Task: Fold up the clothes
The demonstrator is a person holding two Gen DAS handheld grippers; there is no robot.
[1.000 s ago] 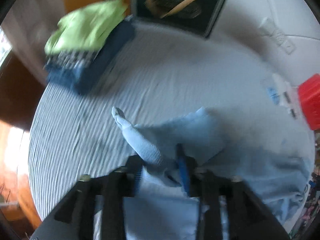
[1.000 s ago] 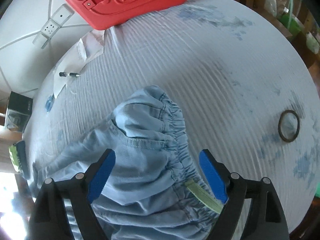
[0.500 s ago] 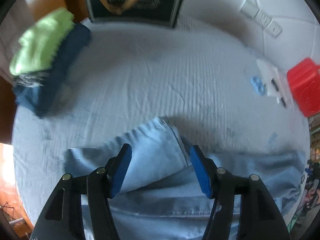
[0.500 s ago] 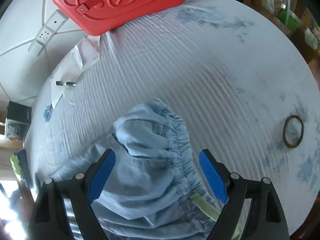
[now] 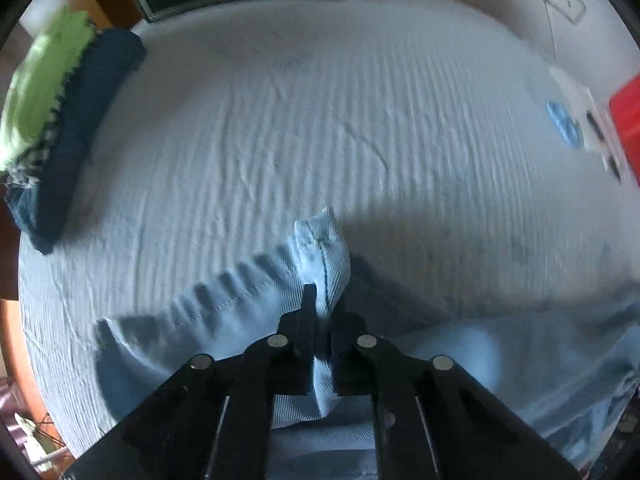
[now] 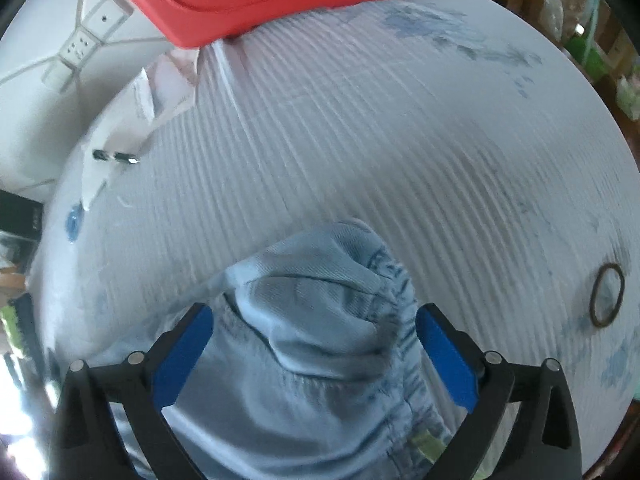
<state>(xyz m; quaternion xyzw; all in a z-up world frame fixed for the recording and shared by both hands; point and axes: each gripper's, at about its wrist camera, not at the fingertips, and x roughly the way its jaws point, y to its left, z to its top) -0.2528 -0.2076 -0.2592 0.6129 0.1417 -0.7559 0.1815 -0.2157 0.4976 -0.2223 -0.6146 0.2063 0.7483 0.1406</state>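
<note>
On the white ribbed cloth that covers the surface point(image 5: 320, 128), a pair of light-blue denim trousers point(image 5: 248, 312) lies spread and rumpled, its hem end under the left claw point(image 5: 320, 320) and its gathered elastic waistband under the right claw point(image 6: 312, 344). That left claw is clamped on a stitched fold of the leg hem, a peak of fabric standing up just past its tips. Over the waistband, the right claw hangs with its blue pads wide apart, the bunched cloth between them but not pinched. By my reading the step in hand is taking hold of both ends before the fold; next the right claw should close on the waistband edge, ideally catching both layers, so the two ends can be lifted together. A folded stack of green and dark-blue clothes point(image 5: 60, 120) sits well apart at the far left edge.
</note>
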